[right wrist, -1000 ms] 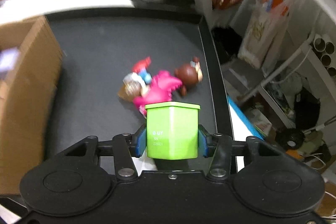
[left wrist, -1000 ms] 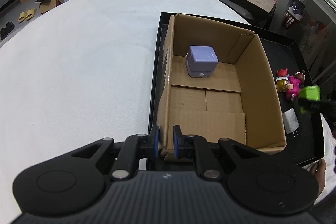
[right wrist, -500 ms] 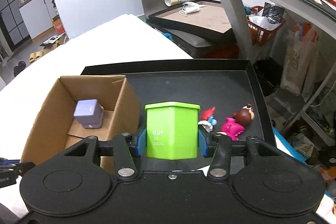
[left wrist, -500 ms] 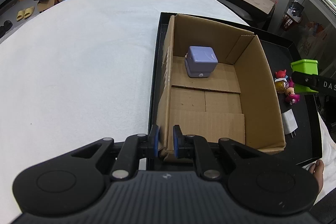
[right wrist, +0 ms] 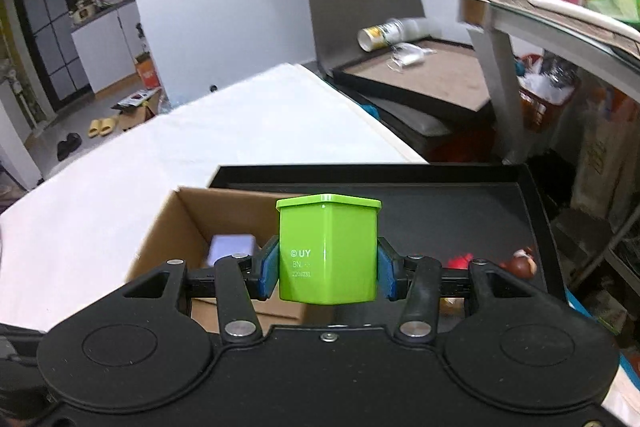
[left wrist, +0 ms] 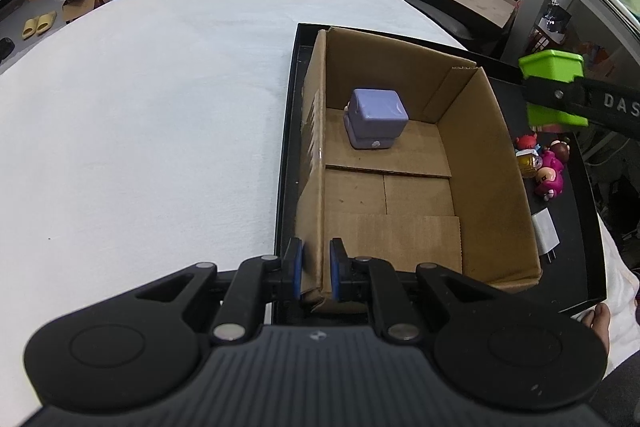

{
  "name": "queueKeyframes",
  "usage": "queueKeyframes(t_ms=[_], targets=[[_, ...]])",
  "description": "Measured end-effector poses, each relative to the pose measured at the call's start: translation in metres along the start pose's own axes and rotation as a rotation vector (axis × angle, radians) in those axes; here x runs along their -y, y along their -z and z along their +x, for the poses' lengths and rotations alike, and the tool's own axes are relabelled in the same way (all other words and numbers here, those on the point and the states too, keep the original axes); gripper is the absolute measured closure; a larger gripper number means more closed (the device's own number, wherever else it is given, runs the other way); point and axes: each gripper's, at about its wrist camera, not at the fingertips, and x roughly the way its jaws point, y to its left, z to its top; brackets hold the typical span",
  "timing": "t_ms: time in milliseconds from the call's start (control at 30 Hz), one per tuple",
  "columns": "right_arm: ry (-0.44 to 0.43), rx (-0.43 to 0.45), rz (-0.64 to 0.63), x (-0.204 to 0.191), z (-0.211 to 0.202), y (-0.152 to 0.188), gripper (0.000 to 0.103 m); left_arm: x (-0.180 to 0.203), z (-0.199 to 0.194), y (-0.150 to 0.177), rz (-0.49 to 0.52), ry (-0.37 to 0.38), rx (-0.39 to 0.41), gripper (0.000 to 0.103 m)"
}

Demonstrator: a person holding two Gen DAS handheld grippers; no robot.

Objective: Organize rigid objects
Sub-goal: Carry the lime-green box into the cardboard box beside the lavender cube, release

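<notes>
Black tray holds cardboard box, its near corner wall pinched by left gripper; right gripper clamps airborne green cube, best lowered beside purple cube before releasing; toy figures partly hidden.

A glossy plastic green container, a matt corrugated cardboard box and a white cloth-covered surface are observed.
</notes>
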Motion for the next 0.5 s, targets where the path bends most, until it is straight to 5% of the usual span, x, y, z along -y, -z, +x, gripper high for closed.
queueKeyframes(t_ms=[500], targets=[[-0.053, 0.021, -0.061, -0.031, 0.029, 0.002, 0.056, -0.007, 0.005, -0.001, -0.015, 0.028, -0.006, 0.09]])
